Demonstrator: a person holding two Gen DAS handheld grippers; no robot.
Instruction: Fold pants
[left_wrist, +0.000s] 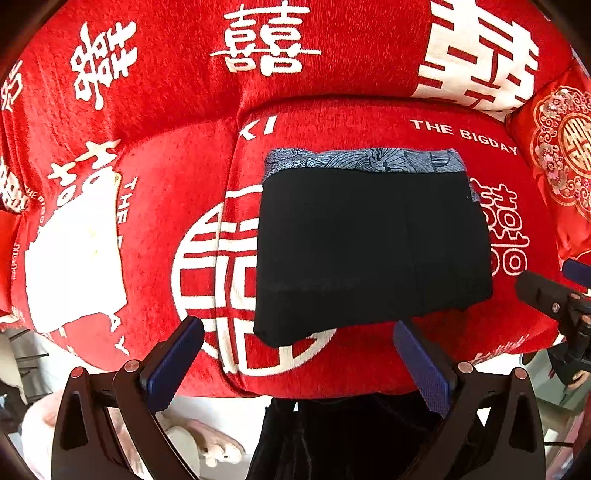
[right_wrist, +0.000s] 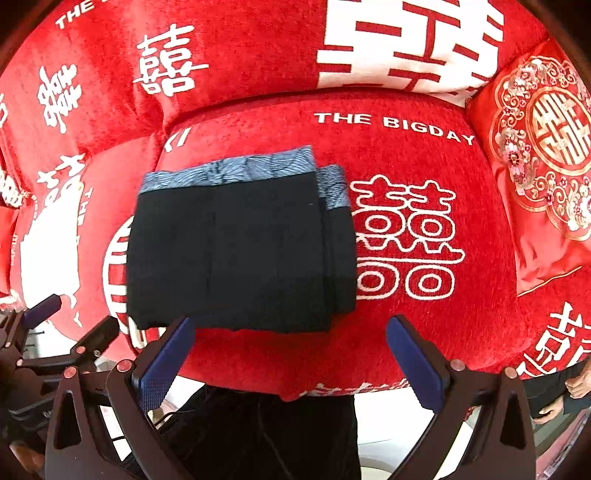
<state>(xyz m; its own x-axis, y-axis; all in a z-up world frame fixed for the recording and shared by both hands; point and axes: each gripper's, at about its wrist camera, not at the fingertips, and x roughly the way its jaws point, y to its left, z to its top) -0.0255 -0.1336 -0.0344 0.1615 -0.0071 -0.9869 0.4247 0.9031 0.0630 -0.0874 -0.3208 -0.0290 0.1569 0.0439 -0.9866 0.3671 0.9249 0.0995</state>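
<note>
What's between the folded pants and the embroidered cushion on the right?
Only bare red sofa cover with white print separates the pants from the cushion; clearest in the right wrist view.

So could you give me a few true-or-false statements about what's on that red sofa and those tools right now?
1. The black pants lie folded on the red sofa cover. True.
2. The right hand-held gripper clamps the pants. False: its jaws are open, holding nothing.
3. The pants have a grey-blue patterned waistband. True.
4. The left hand-held gripper is shut. False: it is open and empty.
</note>
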